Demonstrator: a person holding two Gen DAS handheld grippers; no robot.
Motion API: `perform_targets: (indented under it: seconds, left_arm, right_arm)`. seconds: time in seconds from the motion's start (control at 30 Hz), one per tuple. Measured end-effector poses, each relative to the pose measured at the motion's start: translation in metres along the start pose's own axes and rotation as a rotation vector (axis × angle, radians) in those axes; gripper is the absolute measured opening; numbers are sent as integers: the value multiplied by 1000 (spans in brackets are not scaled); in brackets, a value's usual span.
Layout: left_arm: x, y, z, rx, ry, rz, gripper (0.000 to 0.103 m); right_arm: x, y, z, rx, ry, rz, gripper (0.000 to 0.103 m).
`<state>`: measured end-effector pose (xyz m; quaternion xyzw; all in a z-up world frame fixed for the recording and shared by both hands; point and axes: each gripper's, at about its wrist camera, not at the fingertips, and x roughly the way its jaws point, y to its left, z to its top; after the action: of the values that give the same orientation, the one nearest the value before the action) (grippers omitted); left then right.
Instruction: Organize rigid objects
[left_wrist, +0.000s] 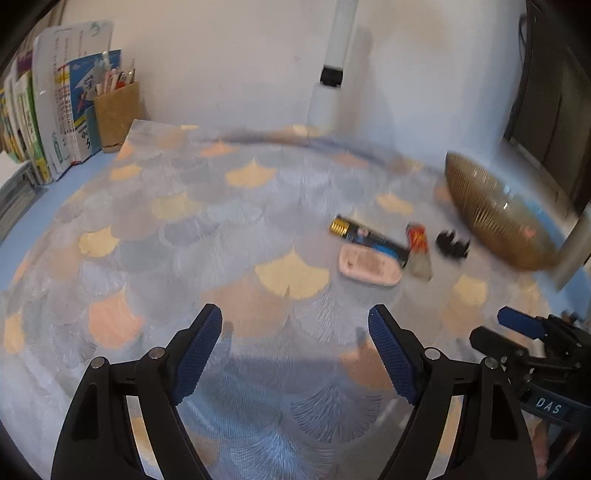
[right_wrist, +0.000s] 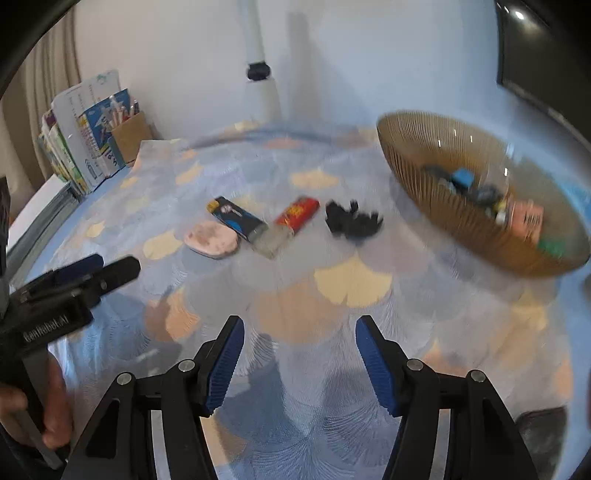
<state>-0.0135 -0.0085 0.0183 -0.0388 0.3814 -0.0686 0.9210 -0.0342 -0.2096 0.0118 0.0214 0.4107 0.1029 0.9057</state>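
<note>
both the left gripper (left_wrist: 295, 332) and right gripper (right_wrist: 300, 343) hover with jaws spread, empty. ahead on the patterned mat (right_wrist: 351, 280) lie two lighters (right_wrist: 236, 218) (right_wrist: 295, 218), a pink piece (right_wrist: 211, 238) and a black clip (perhaps) (right_wrist: 351, 219), near the ribbed bowl (right_wrist: 424, 184).

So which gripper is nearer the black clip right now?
Right, I'd judge. The right gripper hangs open with the black clip ahead, slightly right. The left gripper, also open, has the clip farther off to its right.

White wall (left_wrist: 229, 55) (books (left_wrist: 55, 110) leftward)
</note>
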Motion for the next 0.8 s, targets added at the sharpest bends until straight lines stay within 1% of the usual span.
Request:
perform_targets:
  seconds: [0.03, 0.13, 0.2, 0.37, 0.43, 0.5, 0.63, 0.8]
  left_arm:
    - [-2, -2, -1, 9, -17, 6, 81]
    - [-4, -6, -4, 24, -34, 63, 81]
    - [-6, -10, -4, 42, -43, 73, 82]
    - [-4, -8, -4, 41, -32, 66, 82]
    - [-4, -7, -4, 38, -34, 62, 82]
    - [-6, -7, -4, 38, -39, 62, 82]
    - [-7, -6, -5, 33, -45, 61, 83]
    - [-5, -8, -4, 40, -37, 54, 83]
  right_arm:
    - [2, -3, -1, 14, 10, 3, 61]
    - [3, -7, -2, 38, 9, 16, 61]
    - [4, -6, -2, 35, 18, 10, 61]
    - [6, 4, -3, -13, 29, -23, 64]
    - [7, 6, -3, -23, 31, -32, 71]
    - [7, 6, -2, -23, 29, -47, 73]
    - [10, 5, -1, -23, 47, -48, 73]
    - [12, 7, 0, -25, 50, -75, 74]
